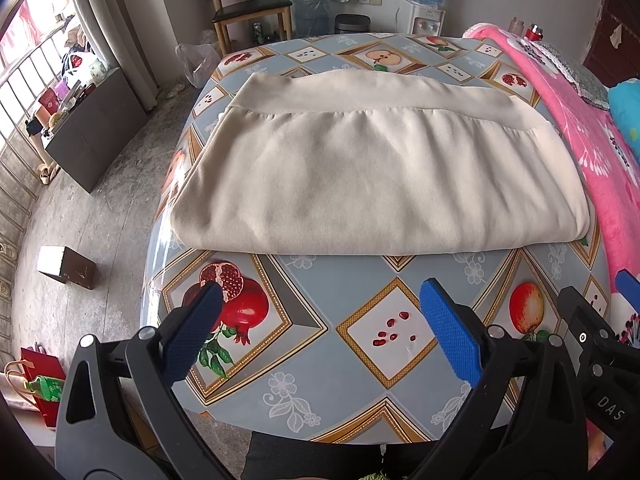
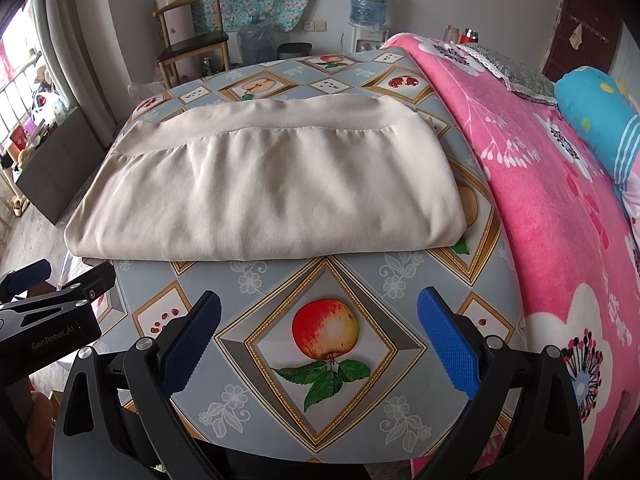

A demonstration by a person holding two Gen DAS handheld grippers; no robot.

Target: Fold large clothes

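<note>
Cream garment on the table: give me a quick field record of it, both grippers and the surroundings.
garment: cream garment, folded into a flat rectangle, ribbed band along the far edge
surface: table with fruit-print cloth
left gripper: open, empty, short of the near fold
right gripper: open, empty, also short of it
right of table: pink floral blanket
</note>
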